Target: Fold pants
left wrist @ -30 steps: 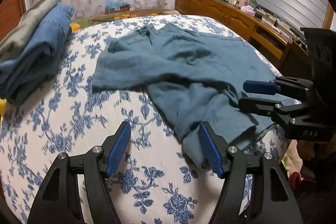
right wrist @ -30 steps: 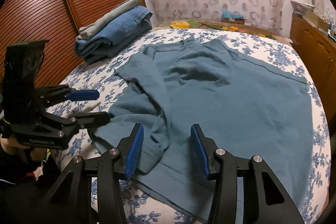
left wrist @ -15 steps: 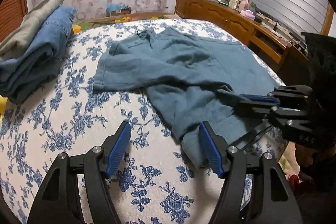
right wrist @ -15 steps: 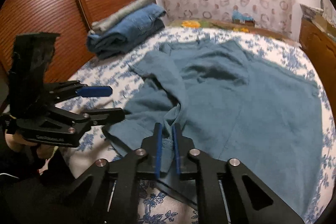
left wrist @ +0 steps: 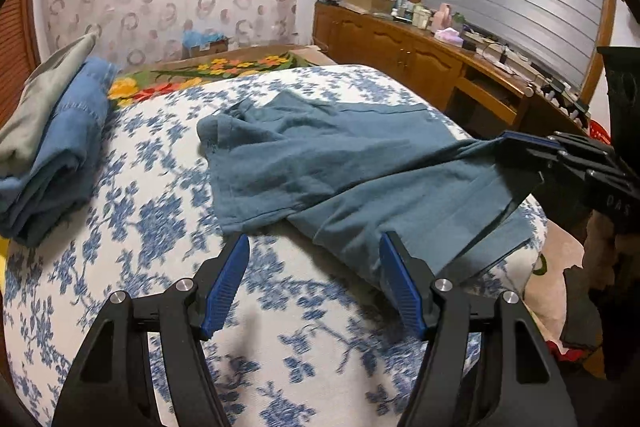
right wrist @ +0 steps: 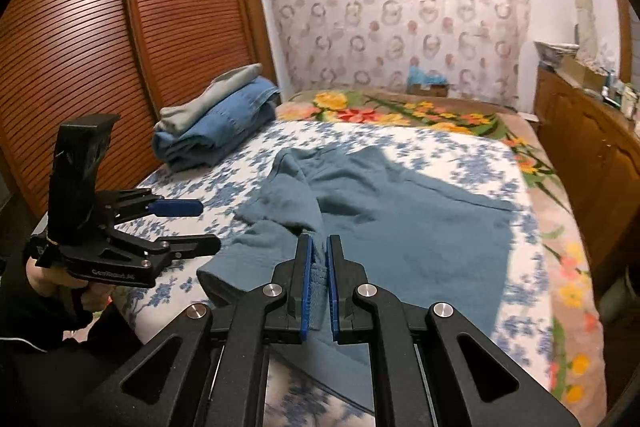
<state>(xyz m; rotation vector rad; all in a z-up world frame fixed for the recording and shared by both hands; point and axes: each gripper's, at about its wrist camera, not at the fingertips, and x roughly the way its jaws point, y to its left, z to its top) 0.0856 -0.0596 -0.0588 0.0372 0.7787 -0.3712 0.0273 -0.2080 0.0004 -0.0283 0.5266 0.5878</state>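
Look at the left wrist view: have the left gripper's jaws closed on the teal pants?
No, the left gripper is wide open above the floral bedsheet, its jaws holding no part of the teal pants.

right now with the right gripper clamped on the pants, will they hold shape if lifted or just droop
Probably droop: the pants lie rumpled and creased on the bed, so the cloth looks soft. The right gripper pinches only one bunched edge, so the rest would likely drag. They look light; the left gripper is open and may need to help.

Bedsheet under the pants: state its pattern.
White with blue flowers, the bedsheet shows clearest in the left wrist view.
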